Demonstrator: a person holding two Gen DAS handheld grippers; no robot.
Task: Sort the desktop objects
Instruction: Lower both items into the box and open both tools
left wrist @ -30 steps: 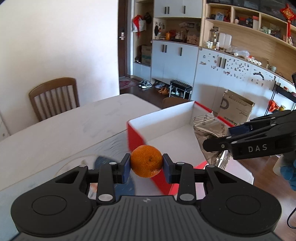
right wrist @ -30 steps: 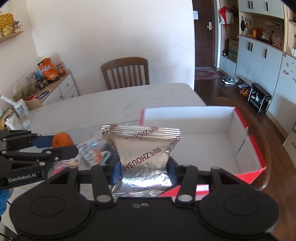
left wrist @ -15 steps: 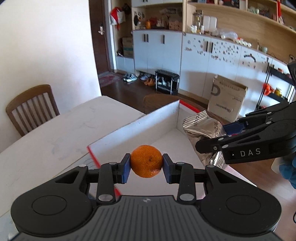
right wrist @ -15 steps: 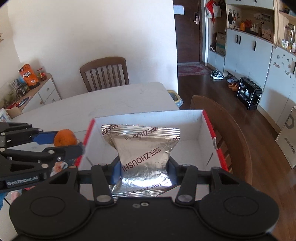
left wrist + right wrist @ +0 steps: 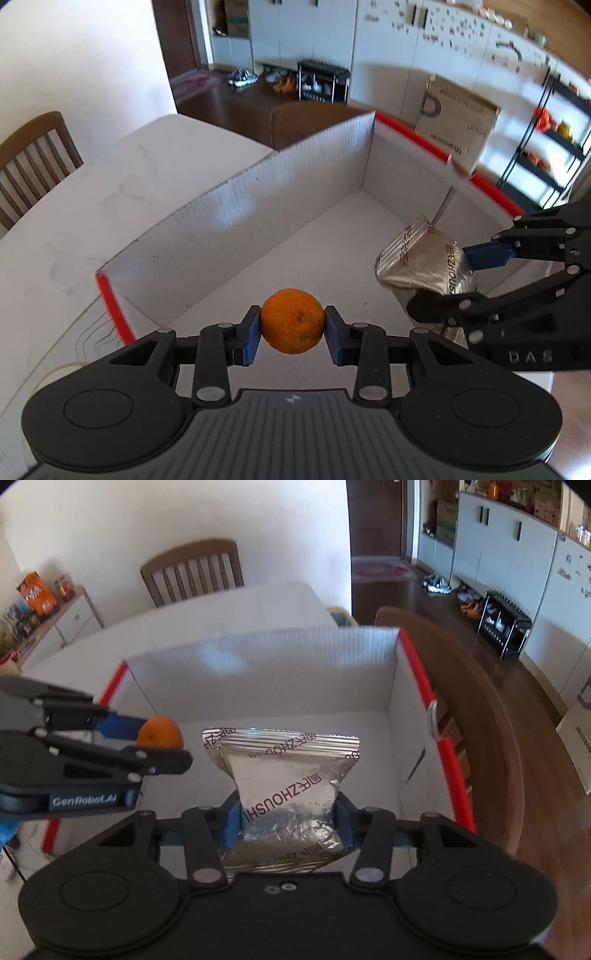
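My left gripper (image 5: 292, 330) is shut on an orange mandarin (image 5: 292, 320), held over the inside of an open white cardboard box with red rims (image 5: 236, 206). My right gripper (image 5: 288, 821) is shut on a silver foil snack packet (image 5: 286, 775), also above the box's (image 5: 258, 664) white floor. In the right wrist view the left gripper (image 5: 162, 746) with the mandarin (image 5: 159, 732) hangs at the box's left side. In the left wrist view the right gripper (image 5: 458, 280) holds the packet (image 5: 424, 262) at the box's right side. The box floor shows nothing lying on it.
The box sits on a white table (image 5: 74, 206) beside wooden chairs (image 5: 192, 572) (image 5: 480, 709). A low cabinet with snack bags (image 5: 37, 594) stands at the far left. White cupboards (image 5: 517, 554) and a cardboard carton (image 5: 454, 122) line the room behind.
Both grippers have moved forward and down, from in front of the box to over its inside. Each has kept its grip, the left on the mandarin, the right on the packet.
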